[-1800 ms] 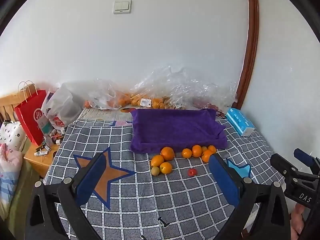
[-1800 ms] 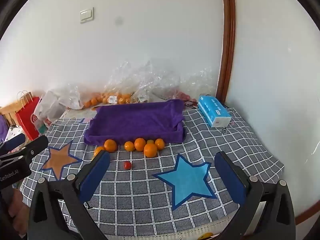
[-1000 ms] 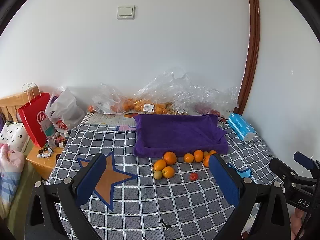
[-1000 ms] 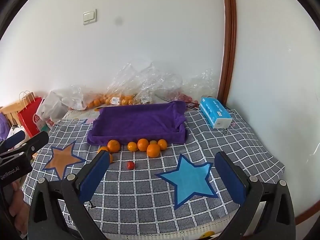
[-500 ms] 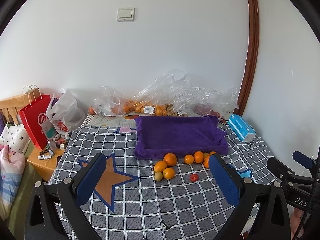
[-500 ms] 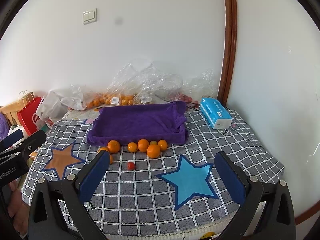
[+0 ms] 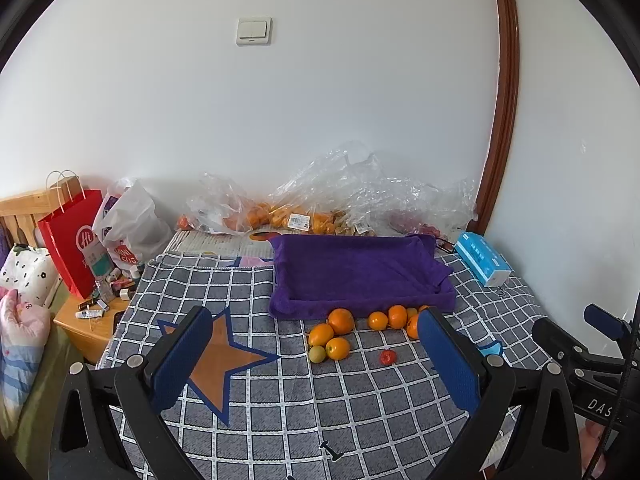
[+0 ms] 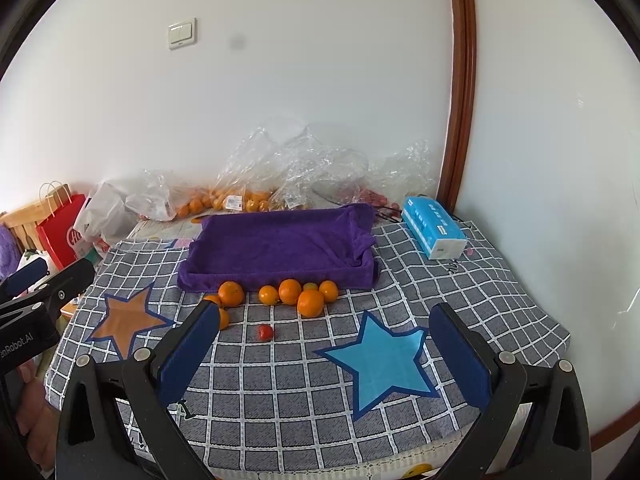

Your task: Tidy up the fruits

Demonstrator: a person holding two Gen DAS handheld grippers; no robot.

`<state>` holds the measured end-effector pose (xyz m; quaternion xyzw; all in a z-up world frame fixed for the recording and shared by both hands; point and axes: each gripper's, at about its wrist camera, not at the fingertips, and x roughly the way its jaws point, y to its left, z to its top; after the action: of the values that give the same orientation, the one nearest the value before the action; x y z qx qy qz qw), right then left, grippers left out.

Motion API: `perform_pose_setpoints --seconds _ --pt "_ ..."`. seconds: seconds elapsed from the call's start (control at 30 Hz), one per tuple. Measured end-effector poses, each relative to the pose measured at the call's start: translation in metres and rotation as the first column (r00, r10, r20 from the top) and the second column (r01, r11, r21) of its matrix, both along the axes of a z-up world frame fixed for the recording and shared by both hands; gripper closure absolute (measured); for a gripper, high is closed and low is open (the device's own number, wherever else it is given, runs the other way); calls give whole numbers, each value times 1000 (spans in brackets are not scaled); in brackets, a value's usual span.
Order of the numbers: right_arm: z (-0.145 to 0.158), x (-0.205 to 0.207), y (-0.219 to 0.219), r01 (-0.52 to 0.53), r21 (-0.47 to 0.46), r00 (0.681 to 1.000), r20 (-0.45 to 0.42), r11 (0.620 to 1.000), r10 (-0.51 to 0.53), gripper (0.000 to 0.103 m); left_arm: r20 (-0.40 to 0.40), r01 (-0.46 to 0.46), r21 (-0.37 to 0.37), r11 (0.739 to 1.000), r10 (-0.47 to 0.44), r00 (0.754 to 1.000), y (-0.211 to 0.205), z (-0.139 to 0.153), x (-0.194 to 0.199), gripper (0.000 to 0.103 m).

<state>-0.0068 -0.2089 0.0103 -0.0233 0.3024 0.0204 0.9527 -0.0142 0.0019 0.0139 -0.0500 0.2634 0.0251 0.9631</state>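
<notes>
Several oranges (image 7: 341, 321) (image 8: 310, 303) lie in a loose row on the checked cloth in front of a purple cloth-lined tray (image 7: 356, 272) (image 8: 280, 246). With them are a small greenish fruit (image 7: 317, 354) and a small red tomato (image 7: 387, 356) (image 8: 265, 332). My left gripper (image 7: 314, 352) is open, held back above the near part of the table with nothing between its blue pads. My right gripper (image 8: 324, 344) is open too, empty, hovering near the blue star. Each gripper's body shows at the edge of the other's view.
Clear plastic bags (image 7: 320, 204) with more fruit are piled against the wall behind the tray. A blue tissue pack (image 8: 434, 232) lies at the right. A red paper bag (image 7: 74, 242) and a white bag stand at the left, past the table edge.
Both grippers have drawn back and risen a little, so the fruit and tray look slightly farther and lower. Both stay open. Nothing on the table has moved.
</notes>
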Motion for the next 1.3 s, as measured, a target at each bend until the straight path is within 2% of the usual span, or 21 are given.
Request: perform_pose_setpoints --seconds 1.3 --pt "0 -2 3 -6 4 1000 16 1000 6 0 20 0 -9 1000 0 1000 1 0 -6 0"
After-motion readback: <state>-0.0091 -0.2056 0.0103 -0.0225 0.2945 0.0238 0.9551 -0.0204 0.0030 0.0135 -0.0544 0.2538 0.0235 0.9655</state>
